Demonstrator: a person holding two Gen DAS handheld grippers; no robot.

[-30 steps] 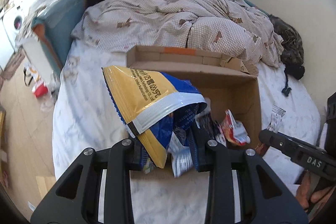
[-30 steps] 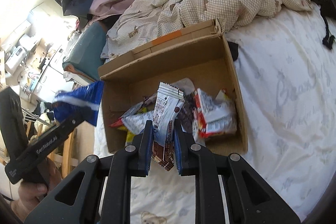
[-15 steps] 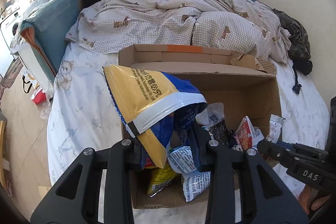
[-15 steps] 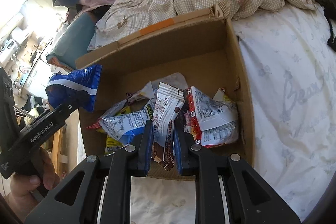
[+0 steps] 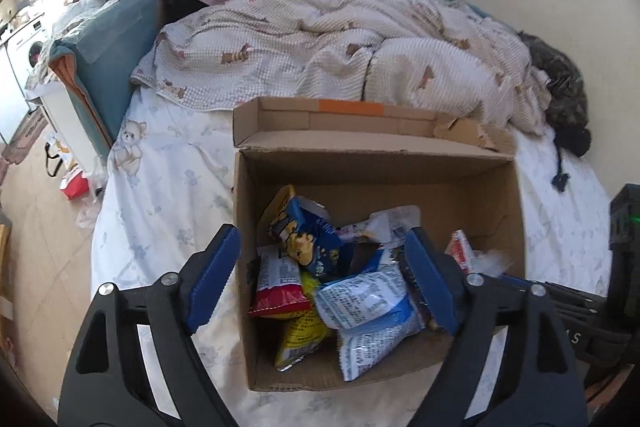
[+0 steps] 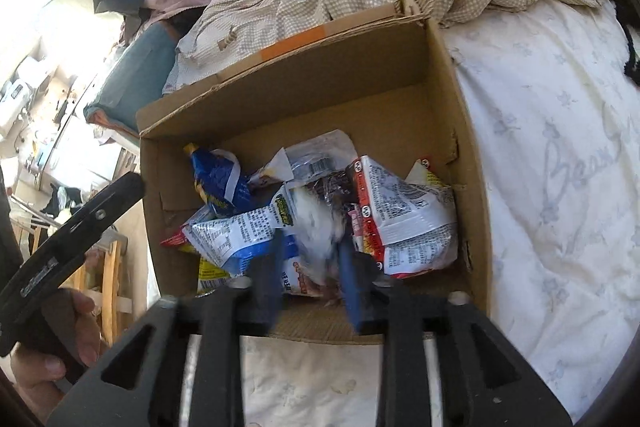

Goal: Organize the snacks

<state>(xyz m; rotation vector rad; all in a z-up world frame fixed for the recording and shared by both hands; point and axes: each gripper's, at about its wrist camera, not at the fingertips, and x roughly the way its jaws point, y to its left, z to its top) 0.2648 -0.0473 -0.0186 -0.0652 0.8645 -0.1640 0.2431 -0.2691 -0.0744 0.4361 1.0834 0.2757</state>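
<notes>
Brown cardboard box (image 5: 496, 211) on the bed receives both snack packets; left tongs (image 5: 320, 279) and right tongs (image 6: 310, 267) have just spread, emptied. Next, fetching more snacks.

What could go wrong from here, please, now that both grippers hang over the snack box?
1. The right gripper, jaws just opening, has a blurred packet between them; it may snag on a pad when the gripper lifts.
2. The left gripper straddles the box wall, so pulling back could tip the box.
</notes>
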